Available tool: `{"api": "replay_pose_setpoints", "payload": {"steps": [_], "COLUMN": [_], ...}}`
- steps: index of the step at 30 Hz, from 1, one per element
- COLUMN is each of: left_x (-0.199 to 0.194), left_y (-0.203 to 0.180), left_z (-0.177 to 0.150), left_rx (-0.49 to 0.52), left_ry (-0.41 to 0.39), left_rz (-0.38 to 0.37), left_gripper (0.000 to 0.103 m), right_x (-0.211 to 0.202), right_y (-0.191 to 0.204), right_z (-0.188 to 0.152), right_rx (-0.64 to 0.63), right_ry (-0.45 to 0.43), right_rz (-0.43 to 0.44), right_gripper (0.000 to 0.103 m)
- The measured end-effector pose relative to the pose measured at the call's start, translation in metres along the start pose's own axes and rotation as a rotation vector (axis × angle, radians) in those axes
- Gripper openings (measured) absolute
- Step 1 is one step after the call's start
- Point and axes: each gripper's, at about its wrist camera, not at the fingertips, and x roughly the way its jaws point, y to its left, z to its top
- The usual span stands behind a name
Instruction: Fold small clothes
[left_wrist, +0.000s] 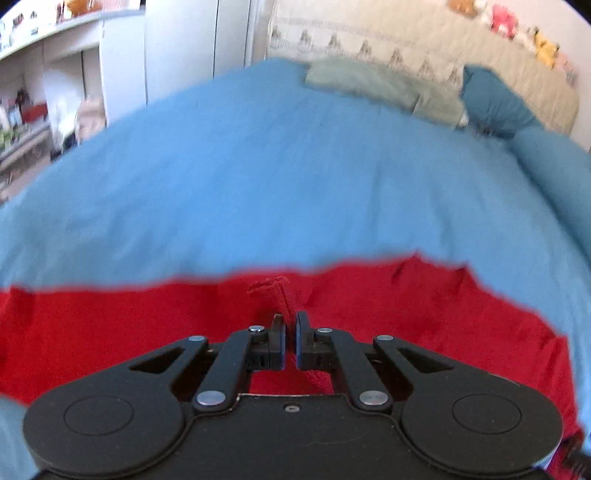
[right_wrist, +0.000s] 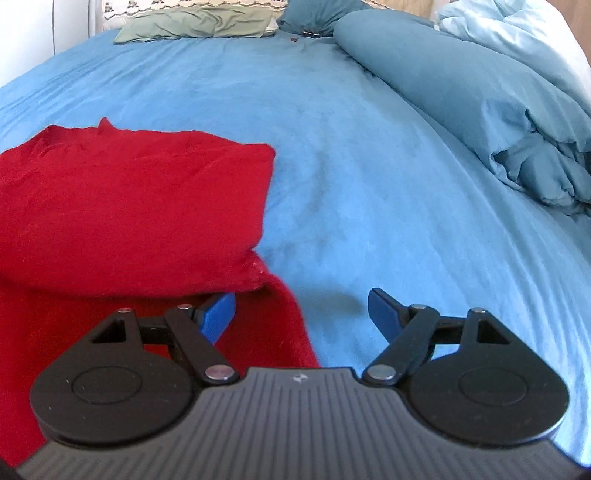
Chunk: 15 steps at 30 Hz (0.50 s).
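A red garment (left_wrist: 406, 314) lies on the blue bed sheet (left_wrist: 277, 166). In the left wrist view my left gripper (left_wrist: 290, 325) is shut on a pinched fold of the red garment, which rises between the fingers. In the right wrist view the red garment (right_wrist: 129, 206) is folded over itself at the left, with a lower layer running under the gripper. My right gripper (right_wrist: 301, 310) is open and empty; its left finger (right_wrist: 218, 314) sits at the garment's folded edge, its right finger (right_wrist: 384, 310) over bare sheet (right_wrist: 369, 184).
A green pillow (right_wrist: 199, 22) and a teal pillow (left_wrist: 491, 99) lie at the head of the bed. A bunched teal and pale blue duvet (right_wrist: 480, 92) runs along the right side. White shelves (left_wrist: 48, 92) stand to the far left.
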Motion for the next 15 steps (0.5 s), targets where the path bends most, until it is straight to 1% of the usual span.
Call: {"api": "replay_pose_setpoints", "payload": {"steps": [1, 3, 6, 8, 10, 12, 13, 15], "left_x": [0.003, 0.008, 0.011, 0.008, 0.007, 0.002, -0.001, -0.009], "left_y": [0.004, 0.009, 0.015, 0.017, 0.016, 0.014, 0.014, 0.014], "left_z": [-0.009, -0.022, -0.036, -0.040, -0.042, -0.043, -0.043, -0.046], "left_rx": [-0.001, -0.021, -0.061, -0.050, -0.022, 0.010, 0.034, 0.070], "left_ry": [0.014, 0.026, 0.042, 0.042, 0.048, 0.054, 0.060, 0.071], "left_rz": [0.010, 0.021, 0.018, 0.022, 0.028, 0.037, 0.055, 0.104], "left_gripper": [0.005, 0.005, 0.005, 0.005, 0.006, 0.012, 0.017, 0.033], "right_x": [0.002, 0.006, 0.011, 0.012, 0.011, 0.010, 0.009, 0.003], "right_y": [-0.004, -0.015, -0.042, -0.050, -0.051, -0.050, -0.049, -0.041], "right_z": [0.000, -0.001, -0.006, -0.009, -0.009, -0.007, -0.004, 0.001], "right_rx": [0.010, 0.031, 0.118, 0.126, 0.105, 0.088, 0.082, 0.067], "right_ry": [0.002, 0.011, 0.038, 0.044, 0.046, 0.059, 0.073, 0.118], "right_rz": [-0.009, -0.052, -0.003, 0.009, 0.013, 0.015, 0.014, 0.005], "right_gripper": [0.095, 0.095, 0.097, 0.098, 0.099, 0.099, 0.099, 0.099]}}
